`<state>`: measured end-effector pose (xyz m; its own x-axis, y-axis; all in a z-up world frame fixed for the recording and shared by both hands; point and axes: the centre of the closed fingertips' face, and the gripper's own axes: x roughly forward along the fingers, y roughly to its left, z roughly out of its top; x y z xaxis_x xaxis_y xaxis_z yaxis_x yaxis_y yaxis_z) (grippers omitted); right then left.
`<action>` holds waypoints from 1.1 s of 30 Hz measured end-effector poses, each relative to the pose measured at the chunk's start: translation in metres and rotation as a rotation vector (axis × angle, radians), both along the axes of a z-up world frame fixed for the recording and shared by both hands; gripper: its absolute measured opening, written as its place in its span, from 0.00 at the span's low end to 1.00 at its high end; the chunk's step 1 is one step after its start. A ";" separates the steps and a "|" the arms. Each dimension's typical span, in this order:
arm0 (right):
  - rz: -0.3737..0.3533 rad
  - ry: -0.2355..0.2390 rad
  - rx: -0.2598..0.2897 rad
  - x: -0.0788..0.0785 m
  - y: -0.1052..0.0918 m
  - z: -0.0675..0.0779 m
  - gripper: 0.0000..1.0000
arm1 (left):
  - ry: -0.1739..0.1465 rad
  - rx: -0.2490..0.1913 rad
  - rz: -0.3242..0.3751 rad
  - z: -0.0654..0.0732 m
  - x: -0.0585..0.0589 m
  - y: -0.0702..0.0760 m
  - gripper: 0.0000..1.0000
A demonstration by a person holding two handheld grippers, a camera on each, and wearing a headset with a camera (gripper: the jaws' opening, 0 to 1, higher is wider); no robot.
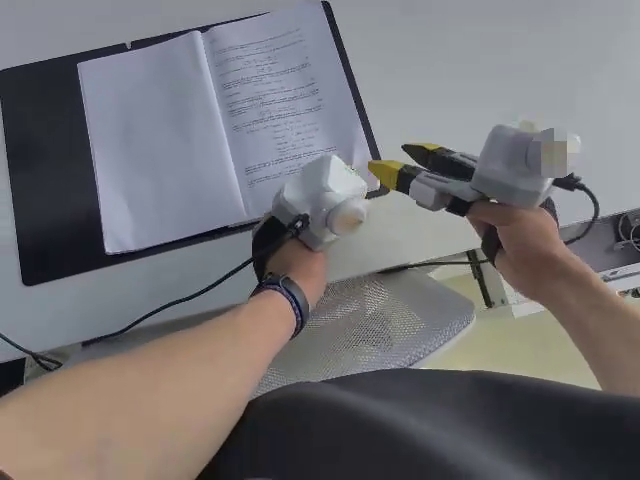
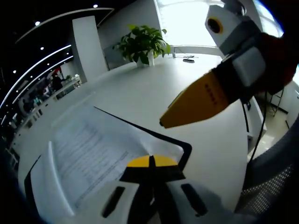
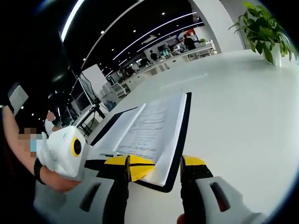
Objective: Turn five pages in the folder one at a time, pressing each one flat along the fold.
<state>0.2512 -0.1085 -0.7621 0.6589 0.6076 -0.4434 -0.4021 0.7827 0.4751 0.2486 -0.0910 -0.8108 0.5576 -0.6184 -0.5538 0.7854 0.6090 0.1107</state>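
Far left in the head view, on the white worktop (image 1: 470, 60): the folder (image 1: 50, 210), lying open, black cover spread flat under two white pages. Left page (image 1: 150, 140) blank, right page (image 1: 285, 100) printed with lines of text, the fold running between them. Lower right corner of the folder close to the near edge of the worktop.

Just right of that corner, the left hand-held gripper (image 2: 150, 161), gripped in the left hand (image 1: 290, 258) above a dark wristband (image 1: 290, 297), with a black cable (image 1: 150, 320) trailing off to the left. In the left gripper view, yellow tips pressed tight together right at the lower corner of the right page, that corner slightly lifted off the black cover. No telling of any paper caught between the tips.

Further right, the right hand-held gripper (image 1: 392, 160), held in the right hand (image 1: 520, 245) at the near edge of the worktop and pointing left toward the corner of the folder. Jaws spread wide, empty; in the right gripper view, the corner of the folder seen through the gap. Near the left hand-held gripper, yet apart from it.

Below both, a grey mesh chair seat (image 1: 390, 320). At the far side of the worktop in the left gripper view, a potted plant (image 2: 142, 42).
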 end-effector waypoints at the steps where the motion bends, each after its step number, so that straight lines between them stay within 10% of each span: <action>1: 0.026 0.009 0.012 0.005 0.005 -0.003 0.41 | 0.001 -0.002 0.000 0.000 0.000 0.000 0.00; 10: 0.077 0.044 0.046 0.033 0.020 -0.015 0.41 | -0.019 0.004 -0.022 0.002 -0.001 -0.002 0.00; 23: 0.077 0.077 0.083 0.032 0.019 -0.019 0.29 | -0.026 0.005 -0.064 0.004 -0.002 -0.003 0.00; 30: 0.041 0.135 0.057 0.037 0.017 -0.032 0.00 | 0.037 -0.023 -0.066 0.003 0.000 -0.002 0.00; 33: 0.033 0.141 0.064 0.037 0.018 -0.032 0.00 | 0.150 -0.104 -0.024 0.004 0.001 -0.001 0.00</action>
<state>0.2879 -0.0902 -0.7938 0.5722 0.6579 -0.4897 -0.3525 0.7364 0.5775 0.2493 -0.0925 -0.8068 0.4578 -0.6888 -0.5622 0.8028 0.5919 -0.0715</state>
